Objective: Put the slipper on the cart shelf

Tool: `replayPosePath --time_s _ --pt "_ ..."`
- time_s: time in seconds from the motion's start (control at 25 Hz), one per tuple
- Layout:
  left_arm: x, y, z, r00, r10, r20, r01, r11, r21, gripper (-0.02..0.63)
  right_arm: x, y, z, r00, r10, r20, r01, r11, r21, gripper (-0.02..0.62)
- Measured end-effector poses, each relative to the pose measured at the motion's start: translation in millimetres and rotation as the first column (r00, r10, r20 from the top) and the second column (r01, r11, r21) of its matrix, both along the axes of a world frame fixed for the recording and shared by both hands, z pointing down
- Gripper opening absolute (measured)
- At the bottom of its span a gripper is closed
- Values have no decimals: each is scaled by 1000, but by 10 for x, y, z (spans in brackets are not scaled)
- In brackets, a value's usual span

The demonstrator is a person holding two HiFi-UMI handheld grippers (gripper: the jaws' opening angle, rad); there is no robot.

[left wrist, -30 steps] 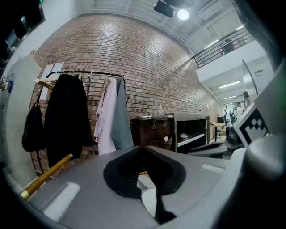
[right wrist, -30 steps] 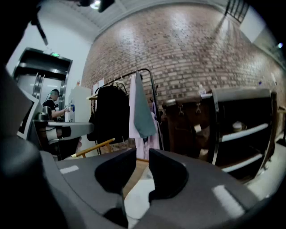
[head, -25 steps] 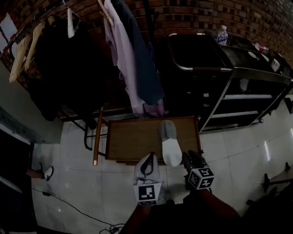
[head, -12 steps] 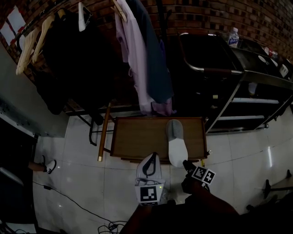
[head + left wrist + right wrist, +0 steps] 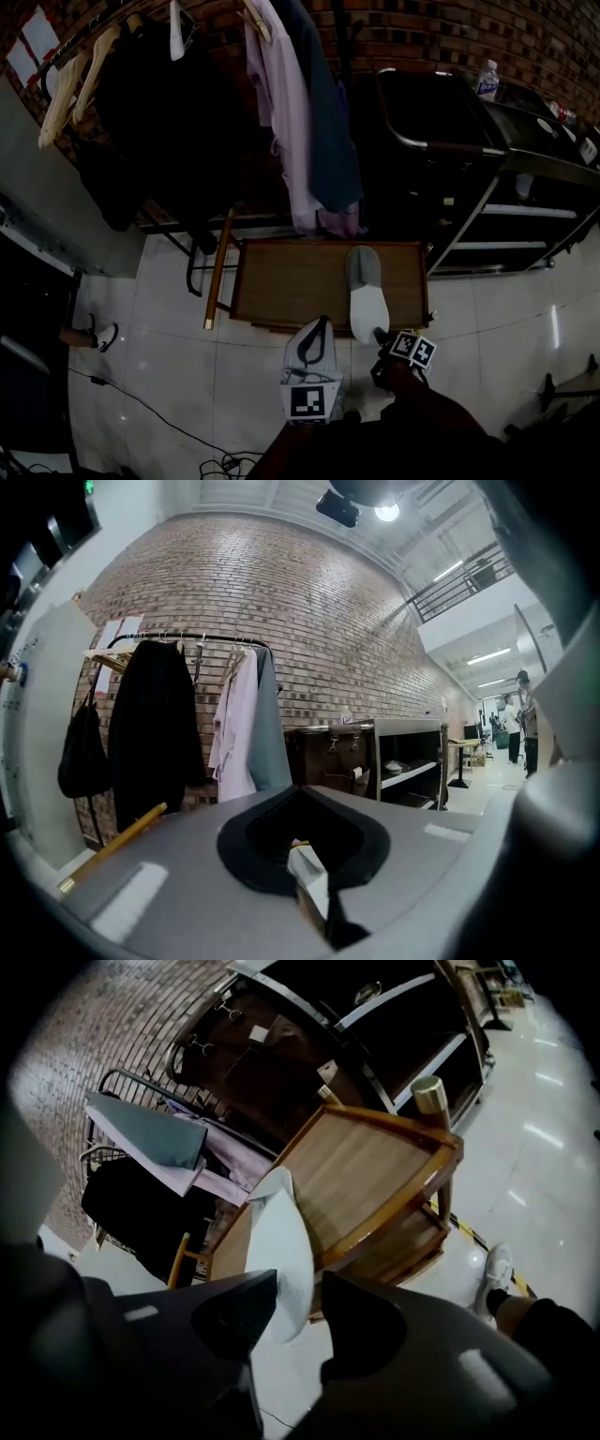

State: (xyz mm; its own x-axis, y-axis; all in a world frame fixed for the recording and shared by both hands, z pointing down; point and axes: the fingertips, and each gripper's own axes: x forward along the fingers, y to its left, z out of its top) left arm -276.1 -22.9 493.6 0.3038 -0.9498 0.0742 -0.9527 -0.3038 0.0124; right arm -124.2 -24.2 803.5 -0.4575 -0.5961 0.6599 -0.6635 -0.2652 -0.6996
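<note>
A grey-white slipper (image 5: 366, 300) lies on the wooden cart's top shelf (image 5: 281, 281), toe toward the clothes, heel over the front edge. My right gripper (image 5: 382, 339) is at that heel. In the right gripper view the slipper's heel (image 5: 277, 1251) sits between the jaws, which are closing, with a gap still showing on the right side. My left gripper (image 5: 309, 373) holds a second grey slipper (image 5: 309, 342) above the floor in front of the cart. That slipper (image 5: 187, 855) fills the left gripper view and hides the jaws.
A clothes rack with hanging garments (image 5: 300, 112) stands behind the cart. A black shelving unit (image 5: 506, 187) with a bottle (image 5: 486, 80) is at the right. The cart's wooden handle (image 5: 217, 267) sticks out on the left. A cable (image 5: 141, 412) crosses the floor tiles.
My right gripper has turned and drawn in close to the slipper's heel at the cart's front edge. The slipper stays on the shelf. The left gripper still carries its slipper.
</note>
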Motion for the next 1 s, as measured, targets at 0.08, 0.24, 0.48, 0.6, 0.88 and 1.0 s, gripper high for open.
replayPosePath --time_s 0.08,0.24,0.48,0.6,0.88,1.0 --pt "-14 2 18 1000 -4 -1 4 1000 -5 17 -18 -23 -4 1000 -7 -13 7 1000 8 124" --pt "-37 -9 36 1000 -10 -2 10 1000 -14 17 -35 -32 -25 1000 -16 -23 16 1000 18 109" --pt "13 -19 55 1000 4 11 -4 1000 -6 17 -33 -38 -202 998 -27 -60 32 996 80 69" --pt "38 -7 156 1000 13 6 -13 1000 -22 17 -85 -17 -304 998 -24 -58 30 994 107 54" --pt "56 -18 27 998 14 -55 -14 1000 -14 17 -158 -58 -699 999 0 -47 9 981 195 37" --pt "32 -2 78 995 8 -96 -13 999 -52 17 -94 -52 -898 998 12 -66 4 970 244 37"
